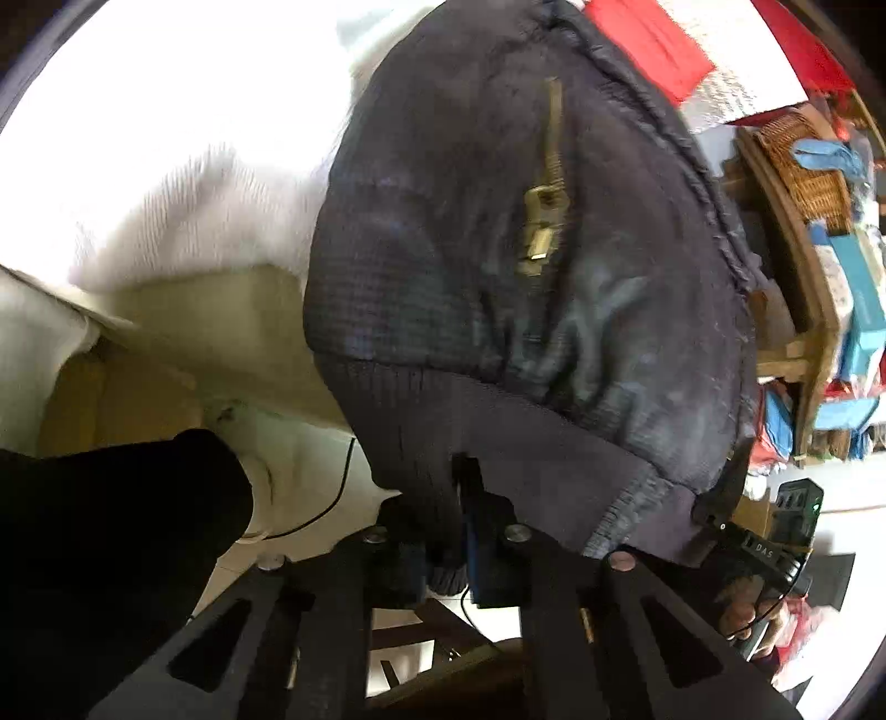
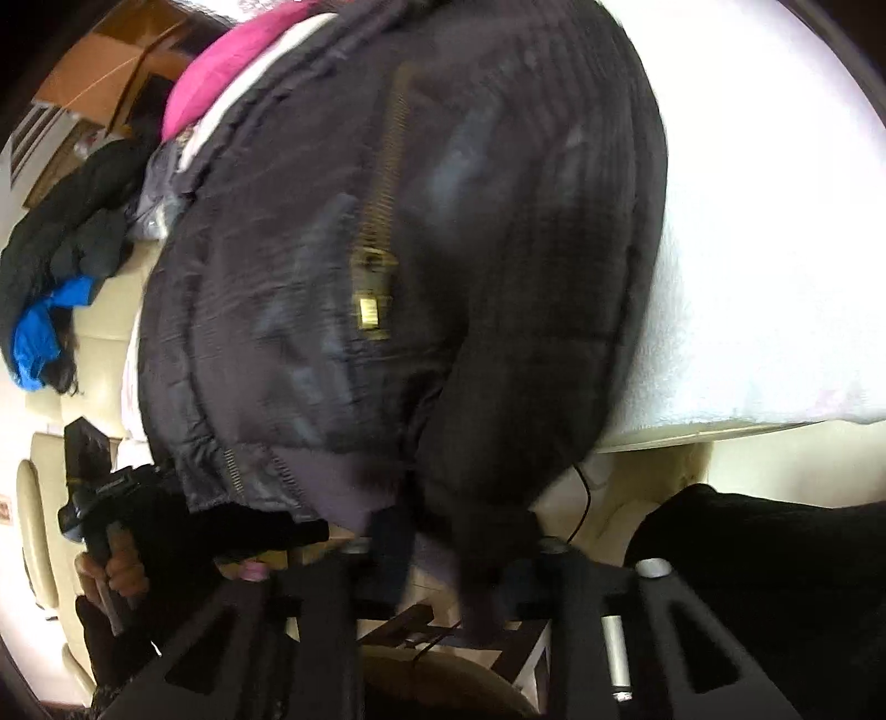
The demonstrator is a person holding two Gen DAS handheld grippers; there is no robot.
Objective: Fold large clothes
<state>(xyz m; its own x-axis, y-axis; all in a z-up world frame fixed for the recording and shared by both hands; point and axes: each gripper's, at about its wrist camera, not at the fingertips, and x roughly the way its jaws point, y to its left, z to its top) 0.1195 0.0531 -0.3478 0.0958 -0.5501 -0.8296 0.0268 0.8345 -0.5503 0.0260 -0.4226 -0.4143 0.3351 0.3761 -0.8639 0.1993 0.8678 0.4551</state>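
The left gripper (image 1: 451,531) has its jaws brought together on the ribbed hem of a dark padded jacket (image 1: 515,232), with the knit band pinched between the blue-lined fingers (image 1: 487,548) and a fold of it bulging out just below them. The right gripper (image 2: 443,559) is likewise clamped on the same hem, further along it, its fingers all but hidden under the dark cloth that drapes over them. In the left wrist view the other gripper shows at the lower right edge, a hand (image 1: 745,615) wrapped round its handle; in the right wrist view the mirror of this sits at the lower left, a hand (image 2: 113,570) on a black handle. The jacket lies across a white-covered bed (image 1: 166,183), its long axis running away from both grippers, hem nearest them and hanging over the bed's edge, collar end far off toward a red cloth (image 1: 648,44) and a pink one (image 2: 232,61). A brass zip (image 1: 545,188) runs lengthwise up the front, its pull (image 2: 368,307) pointing down toward the hem. Both views are blurred. A wicker basket (image 1: 803,160) sits on a wooden shelf beyond the bed, and a heap of dark clothing with a blue garment (image 2: 44,332) lies to the other side
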